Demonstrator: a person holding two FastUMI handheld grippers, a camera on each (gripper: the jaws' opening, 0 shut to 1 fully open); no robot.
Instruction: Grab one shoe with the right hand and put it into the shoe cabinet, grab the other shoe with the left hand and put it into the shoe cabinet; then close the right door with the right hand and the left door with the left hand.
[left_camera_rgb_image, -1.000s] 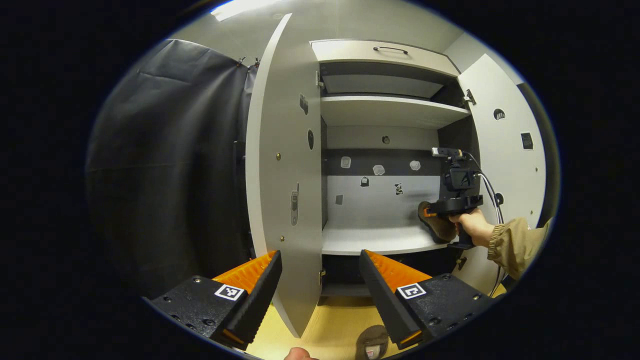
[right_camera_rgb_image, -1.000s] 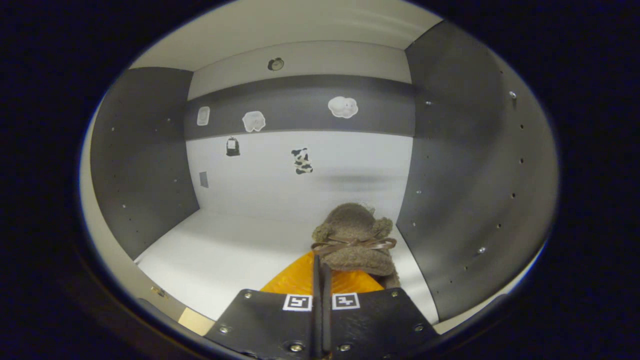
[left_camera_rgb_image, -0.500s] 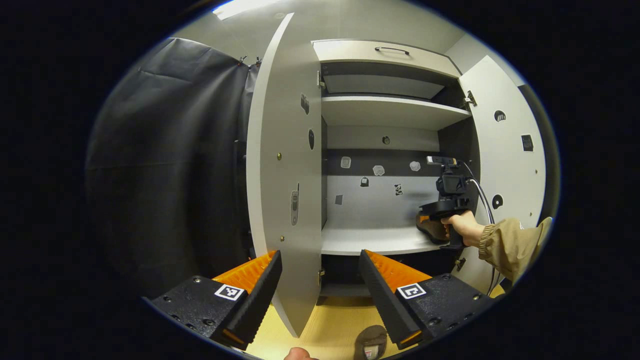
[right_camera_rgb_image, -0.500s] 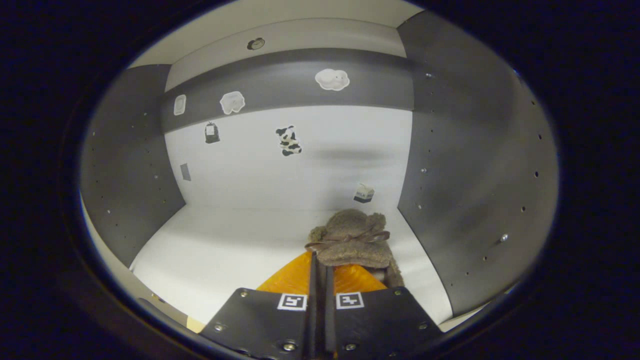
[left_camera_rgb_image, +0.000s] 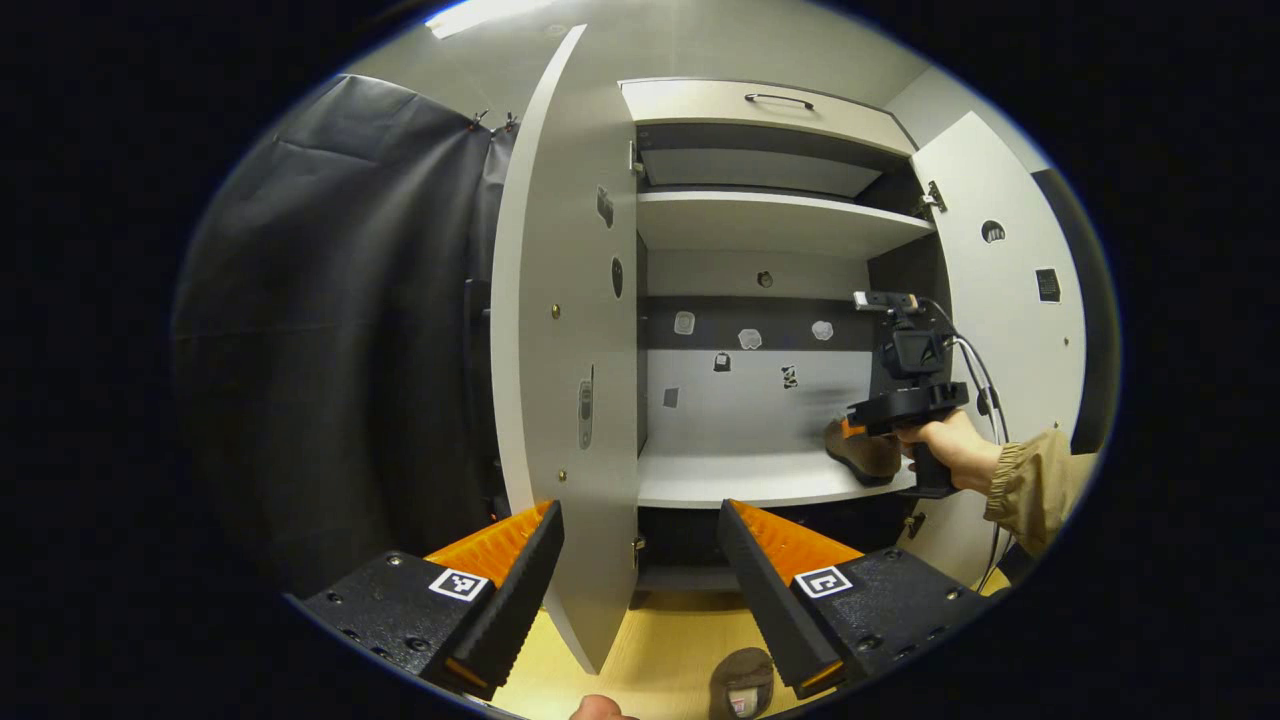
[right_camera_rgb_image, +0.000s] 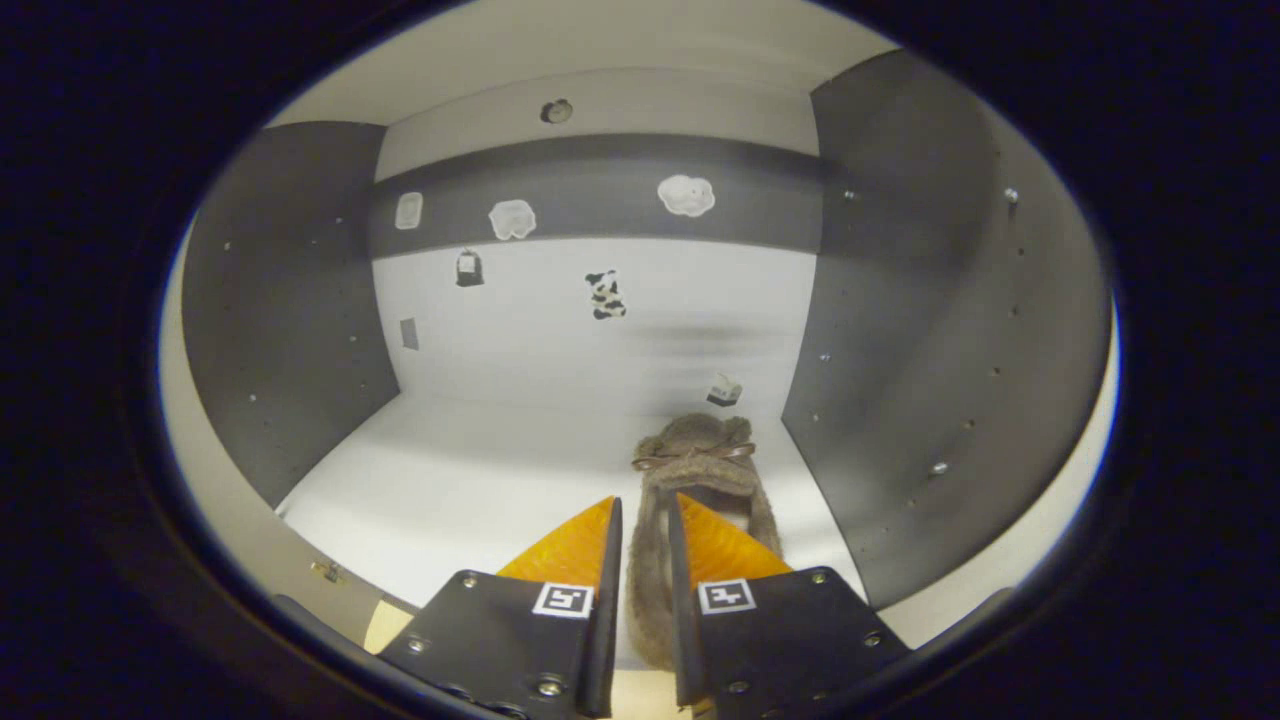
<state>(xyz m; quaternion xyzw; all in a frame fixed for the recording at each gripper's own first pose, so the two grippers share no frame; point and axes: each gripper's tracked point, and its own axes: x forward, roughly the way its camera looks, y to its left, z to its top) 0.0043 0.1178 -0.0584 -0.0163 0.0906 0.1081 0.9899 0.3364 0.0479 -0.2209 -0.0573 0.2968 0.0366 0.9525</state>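
Note:
A brown fuzzy slipper (right_camera_rgb_image: 700, 460) with a bow lies on the white shelf (right_camera_rgb_image: 480, 490) by the cabinet's right wall. My right gripper (right_camera_rgb_image: 645, 502) stands slightly open, its fingers astride the slipper's heel rim. The left gripper view has the same slipper (left_camera_rgb_image: 862, 452) on the shelf (left_camera_rgb_image: 740, 480), with the right gripper (left_camera_rgb_image: 848, 428) and a hand (left_camera_rgb_image: 945, 445) at it. The other slipper (left_camera_rgb_image: 742, 680) rests on the wooden floor below. My left gripper (left_camera_rgb_image: 637, 508) is open and holds nothing, in front of the left door's edge.
The left door (left_camera_rgb_image: 565, 350) stands open, edge-on toward me; the right door (left_camera_rgb_image: 1000, 330) swings wide on the right. An upper shelf (left_camera_rgb_image: 780, 215) and a drawer with a handle (left_camera_rgb_image: 780, 98) sit above. Dark cloth (left_camera_rgb_image: 340, 330) hangs on the left.
The right gripper's fingers have parted and the slipper has settled flat on the shelf. The right gripper drew back a little. The left gripper has barely moved.

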